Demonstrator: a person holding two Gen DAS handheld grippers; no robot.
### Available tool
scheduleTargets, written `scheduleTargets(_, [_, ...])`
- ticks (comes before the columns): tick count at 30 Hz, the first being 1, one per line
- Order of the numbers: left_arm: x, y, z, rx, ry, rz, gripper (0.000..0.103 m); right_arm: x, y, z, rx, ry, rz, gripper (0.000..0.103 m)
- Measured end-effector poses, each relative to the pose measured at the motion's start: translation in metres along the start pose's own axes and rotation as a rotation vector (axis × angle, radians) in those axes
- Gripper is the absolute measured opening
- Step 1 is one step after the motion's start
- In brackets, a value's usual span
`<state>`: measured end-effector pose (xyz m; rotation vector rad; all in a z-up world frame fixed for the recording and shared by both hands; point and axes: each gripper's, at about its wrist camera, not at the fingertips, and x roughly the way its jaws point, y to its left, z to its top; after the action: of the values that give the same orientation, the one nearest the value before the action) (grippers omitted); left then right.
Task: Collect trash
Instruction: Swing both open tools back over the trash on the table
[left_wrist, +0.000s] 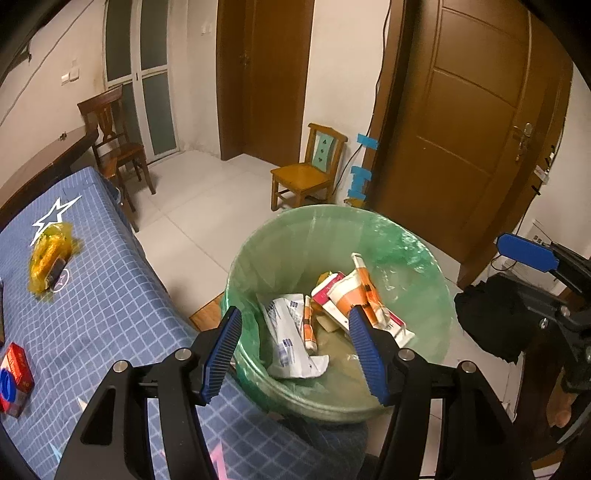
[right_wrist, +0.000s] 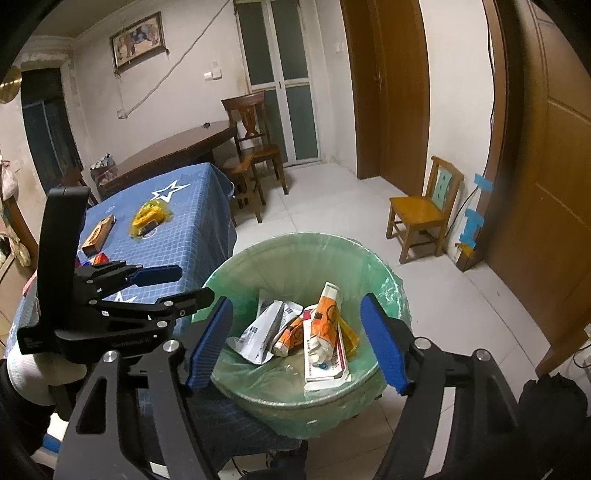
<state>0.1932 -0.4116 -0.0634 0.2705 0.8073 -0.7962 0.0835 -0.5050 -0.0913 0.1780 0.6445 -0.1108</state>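
Both tools, left (left_wrist: 295, 350) and right (right_wrist: 295, 343), hover spread and unladen above the bin (left_wrist: 424, 258).

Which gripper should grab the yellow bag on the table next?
Probably left. The left gripper is open and empty, nearer the table with the yellow bag; the right gripper hangs open over the bin.

Thin glossy green plastic liner (left_wrist: 402, 243) crinkling over the smooth bin (right_wrist: 306, 406) rim. Crumpled paper and shiny printed wrappers (right_wrist: 321, 332) lying inside. Matt blue checked cloth (left_wrist: 110, 295) covering the table. Ribbed blue rubbery pads (left_wrist: 221, 354) sitting on matt black plastic jaws, with bright metal pins. Varnished wood gleaming on chair (left_wrist: 303, 177); pale floor tiles (left_wrist: 207, 206) showing a smooth finish.
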Motion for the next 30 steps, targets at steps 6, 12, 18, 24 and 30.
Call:
scheduleTargets(6, [-0.024,-0.005,-0.007,0.002,-0.034,-0.004,0.064,-0.016,0.006,-0.015,0.007,-0.037,-0.012,0.074])
scheduleTargets(12, [-0.058,0.002,-0.028,0.006,-0.073,-0.011,0.068,-0.036,0.025,-0.024,-0.007,-0.107,0.005,0.080])
scheduleTargets(18, [-0.093,0.040,-0.062,-0.020,-0.077,0.034,0.068,-0.035,0.072,-0.032,-0.081,-0.122,0.105,0.082])
scheduleTargets(24, [-0.134,0.112,-0.106,-0.101,-0.072,0.115,0.068,-0.009,0.124,-0.037,-0.154,-0.074,0.231,0.082])
scheduleTargets(30, [-0.175,0.207,-0.155,-0.242,-0.055,0.198,0.069,0.010,0.174,-0.042,-0.224,-0.022,0.318,0.082])
